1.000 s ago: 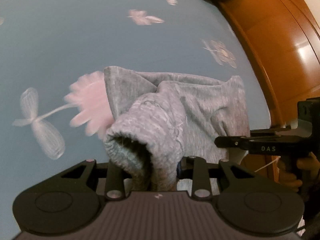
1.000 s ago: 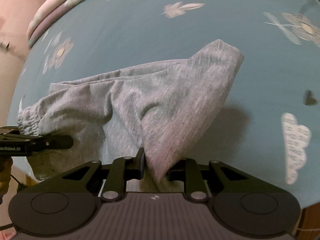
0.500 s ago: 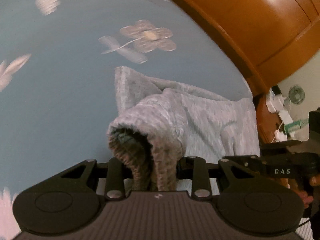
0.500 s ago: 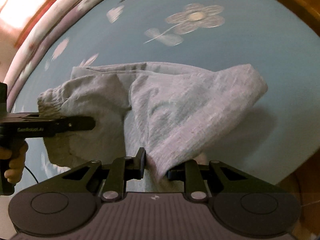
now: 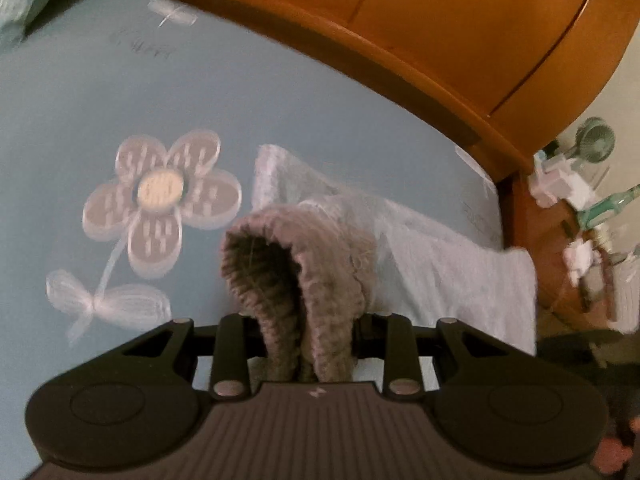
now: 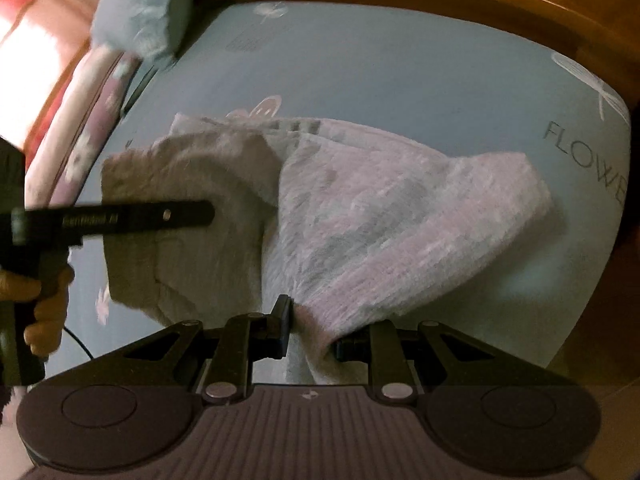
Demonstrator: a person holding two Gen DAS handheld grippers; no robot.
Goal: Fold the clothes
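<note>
A light blue bedsheet (image 6: 400,80) printed with pale flowers fills most of both views, bounded along the top and upper right by an orange-brown wooden headboard (image 5: 440,40). On the sheet, in the middle of the right wrist frame, lies and hangs a grey knitted garment (image 6: 380,220), its bulk spreading from centre left to centre right. The right gripper (image 6: 312,334), at lower centre, is clamped on a folded corner of this garment, the cloth bunched between its two fingers. The left gripper (image 5: 308,340), at lower centre of its own view, pinches the garment's ribbed cuff (image 5: 304,280), whose dark opening gapes toward the camera; the rest of the cloth trails away to the right over the sheet. A blue pillow (image 6: 140,8) sits at upper left. At the right edge of the left view, a small green fan (image 5: 596,136) stands among blurred items on a bedside surface; what they sit in I cannot tell.
</note>
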